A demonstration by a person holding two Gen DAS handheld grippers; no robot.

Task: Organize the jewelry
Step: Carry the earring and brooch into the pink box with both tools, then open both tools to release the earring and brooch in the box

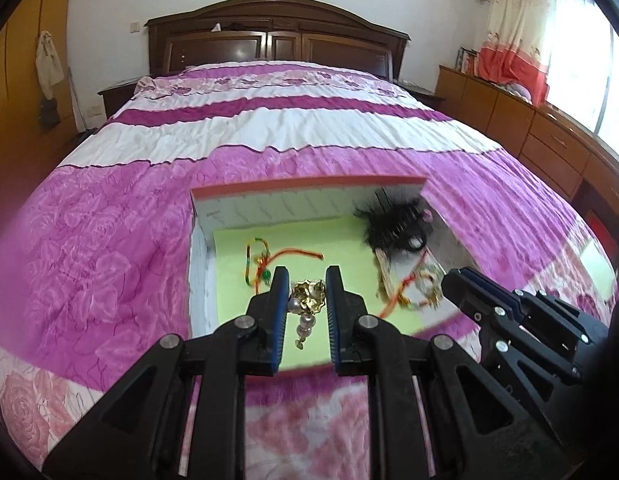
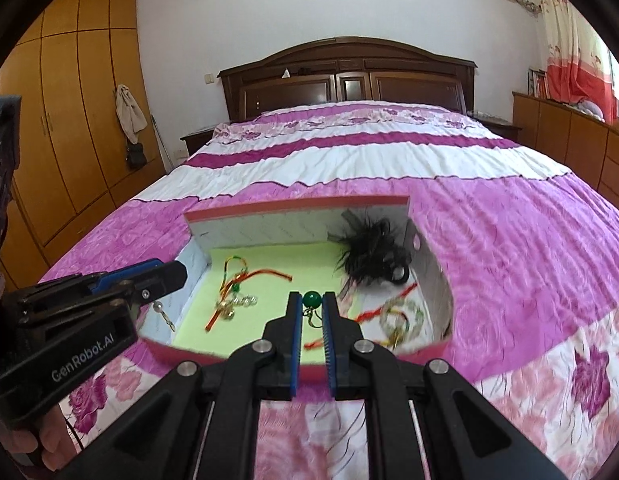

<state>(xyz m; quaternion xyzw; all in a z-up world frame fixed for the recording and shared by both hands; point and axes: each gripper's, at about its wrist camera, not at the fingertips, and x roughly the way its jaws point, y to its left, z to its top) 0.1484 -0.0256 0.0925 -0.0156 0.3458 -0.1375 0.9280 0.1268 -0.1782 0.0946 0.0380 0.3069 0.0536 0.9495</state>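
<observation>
Jewelry in hand over the box (image 1: 309, 186): left gripper (image 1: 307, 280) pinches a gold earring (image 1: 305, 294), right gripper (image 2: 311, 304) pinches a green bead (image 2: 311, 298). Lifting step, apparently; next, set each piece down apart.

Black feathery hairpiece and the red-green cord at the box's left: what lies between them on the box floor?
Only bare green lining; right wrist view shows it between hairpiece and cord.

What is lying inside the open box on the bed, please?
Inside the box lie a black feathery hair piece, red-orange cords and beaded jewelry. Whatever is beneath the hair piece is covered.
</observation>
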